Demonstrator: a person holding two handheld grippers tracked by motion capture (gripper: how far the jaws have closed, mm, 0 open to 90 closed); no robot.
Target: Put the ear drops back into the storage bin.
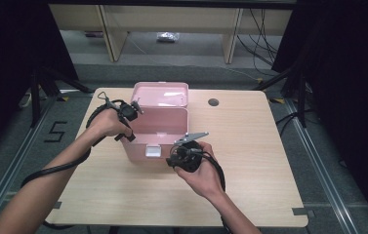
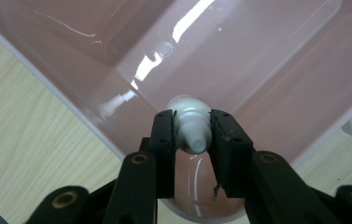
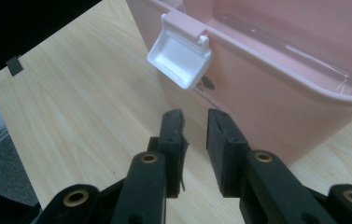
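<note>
The box (image 1: 159, 127) sits mid-table (image 1: 259, 161) — left tool (image 2: 191, 135) holds a small bottle (image 2: 191, 125) over its inside, right tool (image 3: 193, 122) just before its front.

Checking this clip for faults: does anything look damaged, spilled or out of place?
Only wear: the right gripper has frayed pads with loose shreds. The left gripper holds a small white bottle over the open pink box. The white latch hangs free. No spill.

Light wooden table (image 1: 250, 161) standing on grey floor (image 1: 333, 161). Round cable hole (image 1: 213, 102) sitting near table's far edge. Pale desk legs (image 1: 111, 34) rising behind. Black cables (image 1: 259, 34) trailing across floor. Number marking (image 1: 56, 131) lying left of table.
</note>
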